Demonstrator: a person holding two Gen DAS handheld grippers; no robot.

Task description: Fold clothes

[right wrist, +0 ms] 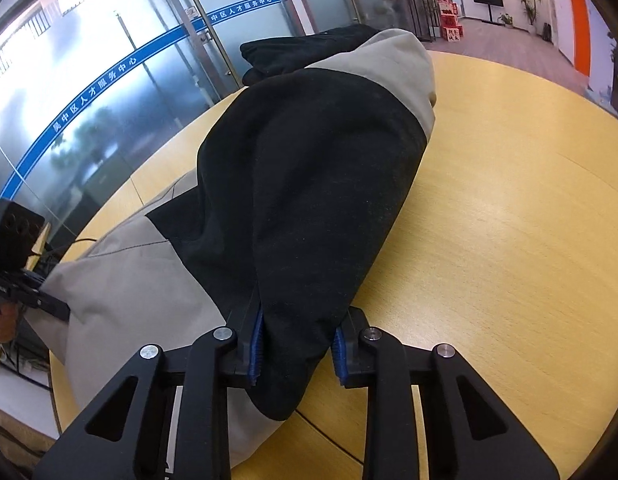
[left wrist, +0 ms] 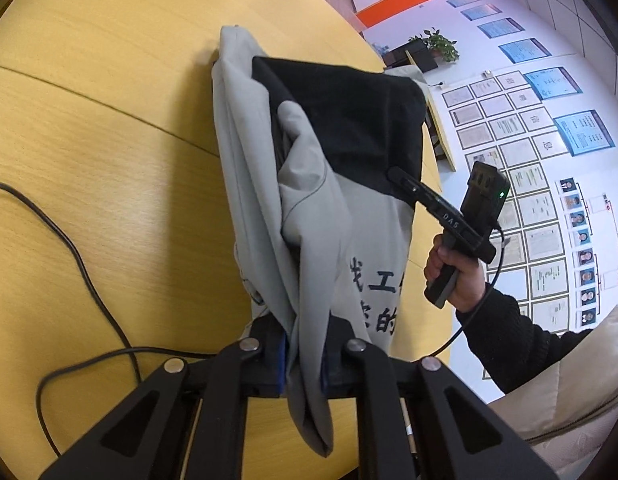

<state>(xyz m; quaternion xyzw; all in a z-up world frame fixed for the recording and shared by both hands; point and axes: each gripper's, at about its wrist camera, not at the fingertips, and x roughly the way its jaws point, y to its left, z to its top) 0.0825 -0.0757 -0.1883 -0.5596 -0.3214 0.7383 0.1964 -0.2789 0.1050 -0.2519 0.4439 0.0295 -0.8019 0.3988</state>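
Left wrist view, from left to right: black cable (left wrist: 75,248) looping over the yellow wooden table (left wrist: 109,128) at the left edge; grey and black garment (left wrist: 309,184) draped down the middle of the frame, far end resting on the table at upper centre, near end lifted and bunched (dark printed characters visible on the grey panel, lower centre). Left gripper (left wrist: 305,364) at bottom centre, jaws pinched on a grey fold of the garment, blue pads pressed against the cloth on both sides. Further right, right gripper (left wrist: 397,174) reaching in from the right side, tip against the black panel, held by a hand (left wrist: 457,276) in a dark sleeve. Framed papers and photos on the wall at far right.

Right wrist view, from left to right: glass doors with a blue band across the upper left; left gripper body at the left edge, beside the grey part of the garment (right wrist: 301,184); black panel filling the centre, trailing away toward the top. Right gripper (right wrist: 299,346) at bottom centre, jaws clamped on a thick black bunch of the garment. Bare table (right wrist: 509,240) filling the right side.
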